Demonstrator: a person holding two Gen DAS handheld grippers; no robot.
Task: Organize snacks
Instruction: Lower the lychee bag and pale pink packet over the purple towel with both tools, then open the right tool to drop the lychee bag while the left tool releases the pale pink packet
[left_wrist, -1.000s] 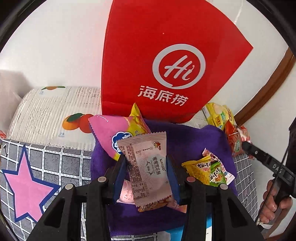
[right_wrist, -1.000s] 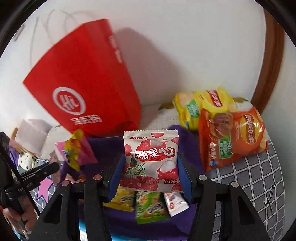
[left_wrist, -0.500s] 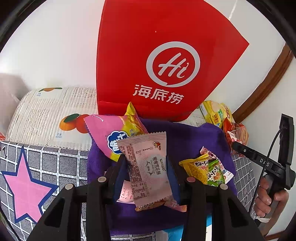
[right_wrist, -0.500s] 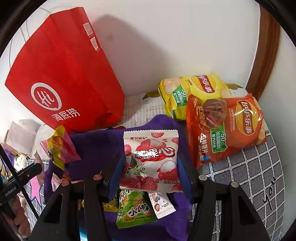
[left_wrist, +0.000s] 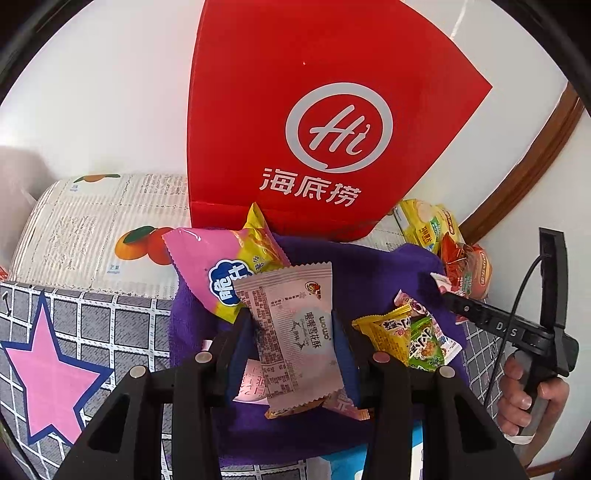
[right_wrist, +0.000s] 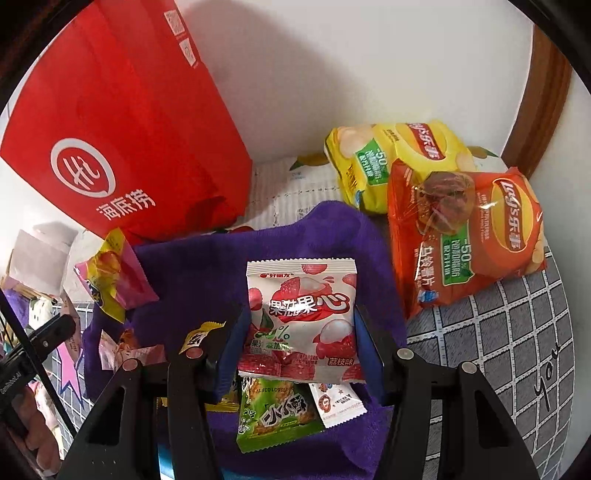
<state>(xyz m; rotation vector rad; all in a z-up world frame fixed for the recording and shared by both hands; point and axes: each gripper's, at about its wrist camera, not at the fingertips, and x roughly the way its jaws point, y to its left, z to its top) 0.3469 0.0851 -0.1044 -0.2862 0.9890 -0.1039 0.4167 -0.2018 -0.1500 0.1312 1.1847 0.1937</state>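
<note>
My left gripper (left_wrist: 293, 345) is shut on a pale pink snack packet (left_wrist: 291, 332), held above a purple cloth (left_wrist: 369, 266). The right gripper (right_wrist: 301, 343) is shut on a white and red lychee candy packet (right_wrist: 301, 317) over the same purple cloth (right_wrist: 207, 266). Below that packet lie a green snack packet (right_wrist: 277, 417) and a small white one (right_wrist: 338, 402). In the left wrist view a yellow packet (left_wrist: 388, 332) and the green one (left_wrist: 424, 343) lie on the cloth's right side, and a pink and yellow bag (left_wrist: 221, 266) rests at its back left.
A tall red paper bag (left_wrist: 314, 118) stands against the white wall behind the cloth. A yellow chip bag (right_wrist: 391, 162) and an orange chip bag (right_wrist: 465, 236) lie at the right on the checked cover (right_wrist: 498, 332). The right gripper's handle, in a hand (left_wrist: 528, 398), shows at the left view's right edge.
The right gripper has sunk and tipped downward with the lychee packet; the chip bags and green packet now show larger and nearer. The left gripper has kept still with its packet.
</note>
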